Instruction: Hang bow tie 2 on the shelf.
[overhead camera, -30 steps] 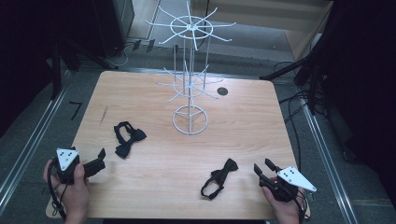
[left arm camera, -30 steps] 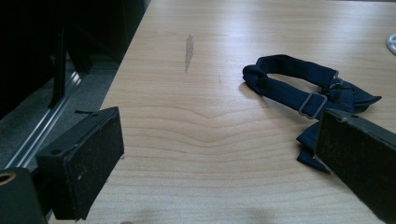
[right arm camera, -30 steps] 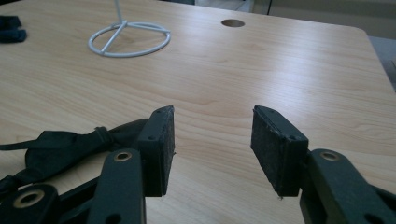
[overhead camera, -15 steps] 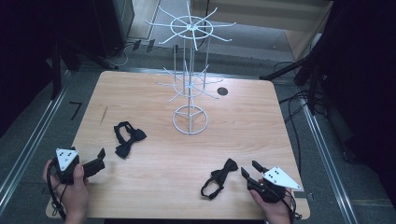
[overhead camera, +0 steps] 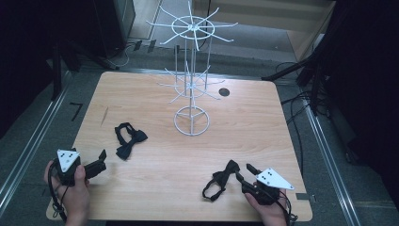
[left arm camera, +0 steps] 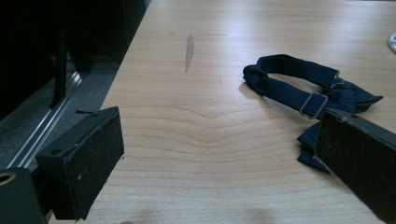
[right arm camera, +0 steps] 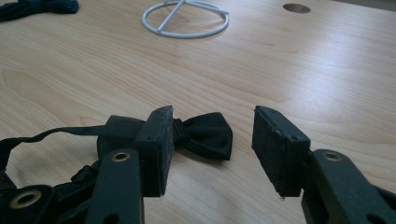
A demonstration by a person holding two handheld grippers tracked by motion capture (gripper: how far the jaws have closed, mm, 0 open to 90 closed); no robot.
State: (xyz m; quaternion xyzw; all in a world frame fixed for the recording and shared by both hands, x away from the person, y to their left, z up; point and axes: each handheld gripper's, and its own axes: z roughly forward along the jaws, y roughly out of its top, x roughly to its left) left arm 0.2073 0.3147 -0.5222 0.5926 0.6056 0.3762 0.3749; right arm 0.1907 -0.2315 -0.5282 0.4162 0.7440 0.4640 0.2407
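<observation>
**Right jaws half open at the near bow tie**

I have the right gripper [overhead camera: 245, 172] low over the wooden table [overhead camera: 254, 122], near its front edge. Its jaws stand about half open and grip nothing; in the right gripper view the black bow tie [right arm camera: 205, 135] lies flat just beyond them, partly behind one jaw, its strap trailing off to the side. The left gripper [overhead camera: 100, 160] sits near the front left corner, jaws spread wide and empty, with the dark blue bow tie [left arm camera: 308, 95] lying just ahead of it. The white wire rack [overhead camera: 190, 84] stands mid-table.
</observation>
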